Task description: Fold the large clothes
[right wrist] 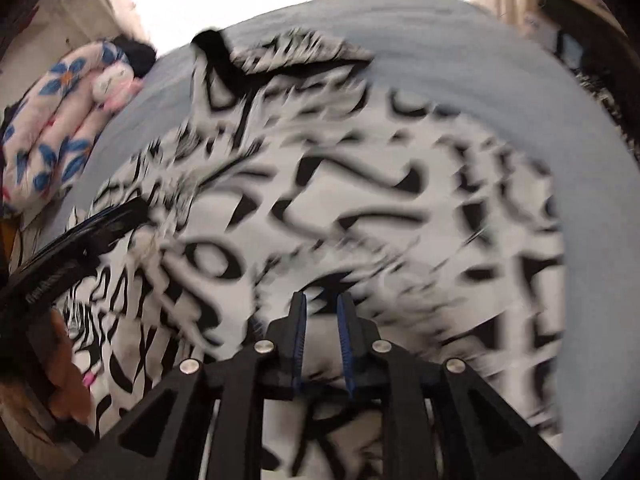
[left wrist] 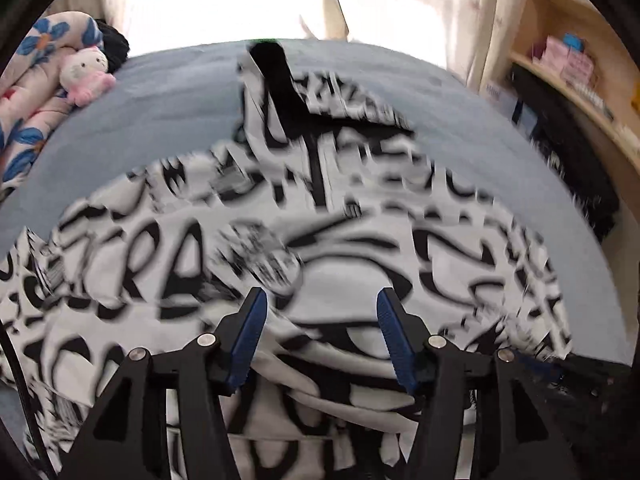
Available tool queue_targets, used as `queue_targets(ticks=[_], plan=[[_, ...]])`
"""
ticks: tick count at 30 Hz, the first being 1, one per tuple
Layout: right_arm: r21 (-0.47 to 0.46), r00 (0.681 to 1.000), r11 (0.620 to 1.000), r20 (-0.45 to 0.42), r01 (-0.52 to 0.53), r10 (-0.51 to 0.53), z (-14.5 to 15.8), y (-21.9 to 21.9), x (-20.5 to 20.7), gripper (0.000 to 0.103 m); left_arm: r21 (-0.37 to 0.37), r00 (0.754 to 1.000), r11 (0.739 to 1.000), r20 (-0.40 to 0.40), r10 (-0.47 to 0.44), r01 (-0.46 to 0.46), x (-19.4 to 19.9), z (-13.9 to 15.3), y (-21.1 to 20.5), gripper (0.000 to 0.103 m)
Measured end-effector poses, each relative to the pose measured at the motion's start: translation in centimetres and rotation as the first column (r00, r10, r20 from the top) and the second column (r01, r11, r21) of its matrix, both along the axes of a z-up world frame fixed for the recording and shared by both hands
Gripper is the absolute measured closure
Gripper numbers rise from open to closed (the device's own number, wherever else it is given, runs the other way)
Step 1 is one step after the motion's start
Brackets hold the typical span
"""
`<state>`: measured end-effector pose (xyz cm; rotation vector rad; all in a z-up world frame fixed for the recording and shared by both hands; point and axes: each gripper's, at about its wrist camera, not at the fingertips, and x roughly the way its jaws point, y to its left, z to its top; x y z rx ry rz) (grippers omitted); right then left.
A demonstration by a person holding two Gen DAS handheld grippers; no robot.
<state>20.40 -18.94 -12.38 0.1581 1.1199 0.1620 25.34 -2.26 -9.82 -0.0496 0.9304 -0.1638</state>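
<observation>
The graffiti-print garment point(left wrist: 304, 240), white with heavy black lettering, lies spread across the blue-grey bed point(left wrist: 160, 120), and everything I place here I place against it. Nearest me, its bunched near hem sits right under both claws. My left gripper point(left wrist: 320, 304) is over that near edge, jaws spread wide and empty, cloth showing plainly between the blue pads point(left wrist: 252, 328); I judge it just above the fabric, not pressing. My right gripper point(right wrist: 322, 304) is nearly closed, only a narrow slot between its fingers, and whether a fold of cloth is pinched in that slot I cannot tell; motion blur smears the tips. Both views are streaked, so I read this as mid-swing. Farther out, the garment's long axis runs away from me, ending at a black cuff or collar strip point(left wrist: 276, 72) at the far end. Beyond the garment's far left corner sit a floral quilt point(left wrist: 36, 92) and a pink plush toy point(left wrist: 86, 74). Left claw is the readier one for the next pinch, I'd say.
</observation>
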Motion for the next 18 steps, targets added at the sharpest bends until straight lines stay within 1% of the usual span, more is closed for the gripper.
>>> queue_targets(ticks=[2, 3, 4, 6, 8, 10, 12, 18], plan=[[-0.012, 0.999, 1.0, -0.029, 0.024, -0.024, -1.3, -0.4, -0.4, 0.087, 0.025, 0.999, 1.0, -0.05, 0.001, 0.0, -0.1, -2.0, -0.6, 0.047], [-0.03, 0.999, 0.999, -0.035, 0.039, -0.04, -1.7, -1.0, -0.7, 0.087, 0.05, 0.996, 0.999, -0.093, 0.01, -0.005, 0.1, -3.5, -0.6, 0.047], [-0.063, 0.997, 0.996, -0.033, 0.063, -0.065, -2.0, -1.9, -1.1, 0.087, 0.053, 0.994, 0.999, -0.109, 0.008, -0.002, 0.0, -4.4, -0.4, 0.047], [-0.127, 0.994, 0.986, -0.021, 0.106, -0.109, -2.0, -4.0, -1.7, 0.087, 0.03, 0.996, 0.999, -0.088, -0.014, 0.017, -0.6, -4.9, 0.4, 0.047], [-0.163, 0.988, 0.975, -0.018, 0.149, -0.154, -1.8, -6.1, -2.6, 0.088, 0.032, 0.997, 0.999, -0.08, -0.025, 0.028, -0.9, -4.8, 0.8, 0.047], [-0.151, 0.984, 0.973, -0.018, 0.174, -0.179, -1.6, -8.0, -3.5, 0.088, 0.025, 0.996, 0.999, -0.08, -0.024, 0.026, -1.1, -4.6, 1.1, 0.047], [-0.149, 0.982, 0.972, -0.006, 0.184, -0.187, -1.1, -8.8, -4.4, 0.088, 0.022, 0.997, 1.0, -0.081, -0.018, 0.02, -1.3, -4.3, 1.4, 0.047], [-0.258, 0.981, 0.946, 0.046, 0.195, -0.19, 0.4, -6.8, -5.8, 0.087, 0.066, 0.999, 0.998, -0.047, -0.014, 0.017, -3.1, -2.7, 0.9, 0.047]])
